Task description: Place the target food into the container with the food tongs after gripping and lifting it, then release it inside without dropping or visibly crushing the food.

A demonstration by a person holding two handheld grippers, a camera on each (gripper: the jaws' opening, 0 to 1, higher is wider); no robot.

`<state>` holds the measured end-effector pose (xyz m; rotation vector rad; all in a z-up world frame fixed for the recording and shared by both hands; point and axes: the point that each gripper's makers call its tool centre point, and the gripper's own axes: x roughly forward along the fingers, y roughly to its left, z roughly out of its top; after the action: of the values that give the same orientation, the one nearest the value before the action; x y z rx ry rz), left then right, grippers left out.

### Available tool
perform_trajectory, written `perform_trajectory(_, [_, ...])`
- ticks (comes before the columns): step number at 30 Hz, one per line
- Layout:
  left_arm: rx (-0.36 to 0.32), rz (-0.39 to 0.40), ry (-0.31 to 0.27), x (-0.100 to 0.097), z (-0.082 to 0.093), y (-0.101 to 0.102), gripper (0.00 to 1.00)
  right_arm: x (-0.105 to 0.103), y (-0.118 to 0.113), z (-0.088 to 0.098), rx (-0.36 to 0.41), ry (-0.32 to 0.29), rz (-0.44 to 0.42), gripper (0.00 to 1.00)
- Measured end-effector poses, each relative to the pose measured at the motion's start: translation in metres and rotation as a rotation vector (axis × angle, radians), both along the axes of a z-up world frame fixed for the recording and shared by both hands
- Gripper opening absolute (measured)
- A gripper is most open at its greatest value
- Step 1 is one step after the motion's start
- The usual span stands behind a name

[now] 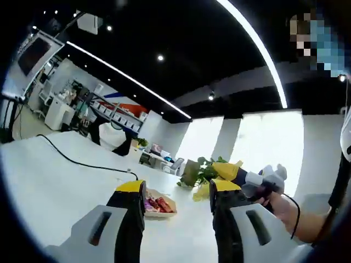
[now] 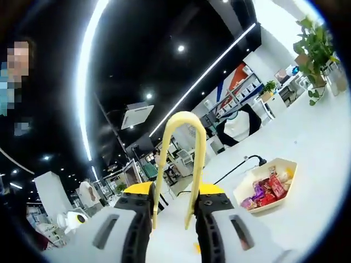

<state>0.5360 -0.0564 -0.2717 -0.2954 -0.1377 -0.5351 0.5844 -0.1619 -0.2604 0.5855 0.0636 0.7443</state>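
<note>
White table [image 1: 60, 181] under me, black cable [image 1: 77, 161] trailing across it. Room: dark ceiling, long light strips, bright windows, shelving along far wall, potted plant [image 2: 313, 49] on table. My left gripper [image 1: 178, 211]: jaws wide apart, nothing between. My right gripper [image 2: 173, 219]: jaws narrow, clamped on yellow tongs [image 2: 178, 159], loop end up. Shallow tray [image 2: 267, 186] rests on table near cable, packed with red, pink, purple wrapped food pieces [image 2: 266, 192]. Tongs apart from tray.
</note>
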Motion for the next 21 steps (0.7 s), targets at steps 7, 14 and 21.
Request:
perform_trajectory(7, [0.08,-0.019,-0.007,-0.006,0.0,0.01,0.57,0.011,0.02,-0.018,-0.092,-0.004,-0.017,0.26])
perform_trajectory(14, [0.22,0.011,0.006,-0.009,-0.007,0.02,0.58,0.027,0.033,-0.037,-0.21,-0.013,-0.068,0.26])
perform_trajectory(21, [0.252,-0.007,0.033,-0.01,-0.012,0.022,0.58,0.038,0.039,-0.068,-0.321,0.067,-0.186,0.26])
